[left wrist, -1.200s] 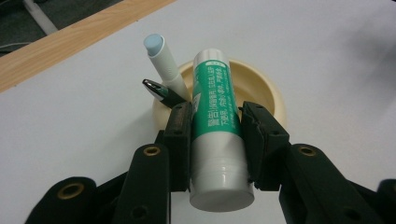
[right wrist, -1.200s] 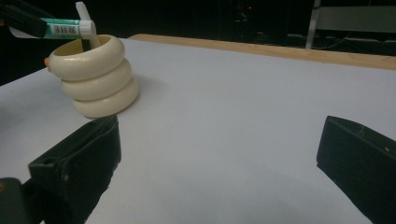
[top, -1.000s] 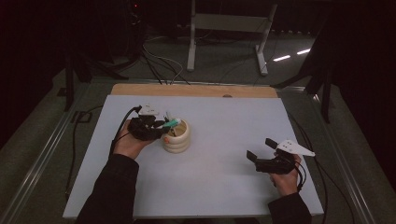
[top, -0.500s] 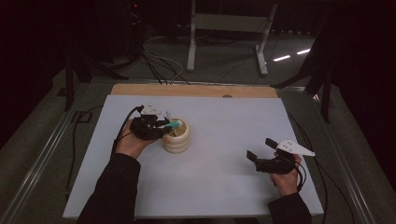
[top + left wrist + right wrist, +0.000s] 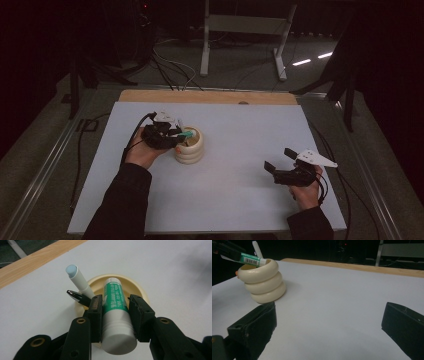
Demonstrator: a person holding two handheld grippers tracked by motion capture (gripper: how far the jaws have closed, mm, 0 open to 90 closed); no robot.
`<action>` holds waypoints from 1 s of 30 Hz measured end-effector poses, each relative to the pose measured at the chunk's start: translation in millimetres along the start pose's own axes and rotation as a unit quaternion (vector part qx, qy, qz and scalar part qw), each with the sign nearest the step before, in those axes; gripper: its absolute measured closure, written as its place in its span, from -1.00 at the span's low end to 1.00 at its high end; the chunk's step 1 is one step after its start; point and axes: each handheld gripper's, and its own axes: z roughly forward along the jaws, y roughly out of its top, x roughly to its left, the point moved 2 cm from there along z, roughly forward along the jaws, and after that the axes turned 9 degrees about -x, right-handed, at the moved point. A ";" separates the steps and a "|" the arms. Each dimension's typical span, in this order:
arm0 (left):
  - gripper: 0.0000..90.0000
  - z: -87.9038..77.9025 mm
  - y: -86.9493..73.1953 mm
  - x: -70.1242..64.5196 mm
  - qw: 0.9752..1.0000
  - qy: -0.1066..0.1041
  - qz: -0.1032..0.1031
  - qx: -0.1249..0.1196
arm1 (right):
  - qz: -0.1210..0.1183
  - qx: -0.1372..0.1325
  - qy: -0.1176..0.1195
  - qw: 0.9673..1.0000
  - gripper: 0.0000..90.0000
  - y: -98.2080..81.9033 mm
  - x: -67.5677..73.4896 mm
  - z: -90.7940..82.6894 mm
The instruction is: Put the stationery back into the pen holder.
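A cream ribbed holder point(image 5: 189, 148) point(image 5: 261, 281) stands left of the table's middle. My left gripper point(image 5: 179, 135) point(image 5: 115, 307) is shut on a green-and-white glue stick point(image 5: 114, 305) point(image 5: 249, 259), whose far end reaches over the holder's mouth point(image 5: 137, 287). A white pen with a pale blue end point(image 5: 77, 280) and a dark pen with a metal tip point(image 5: 78, 297) lean inside the holder. My right gripper point(image 5: 280, 159) point(image 5: 329, 317) rests near the front right of the table, jaws wide open with nothing between them.
The white tabletop point(image 5: 240, 130) has a wooden strip point(image 5: 210, 96) along its far edge. Cables point(image 5: 170, 70) and a metal stand point(image 5: 240, 30) lie on the dark floor beyond. A cable point(image 5: 131, 142) trails from the left gripper.
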 end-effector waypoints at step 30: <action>0.43 21.2 1.3 -2.1 1.000 -0.007 -0.005 0.014 | -0.001 0.001 0.000 1.000 -1.00 0.0 -0.2 0.4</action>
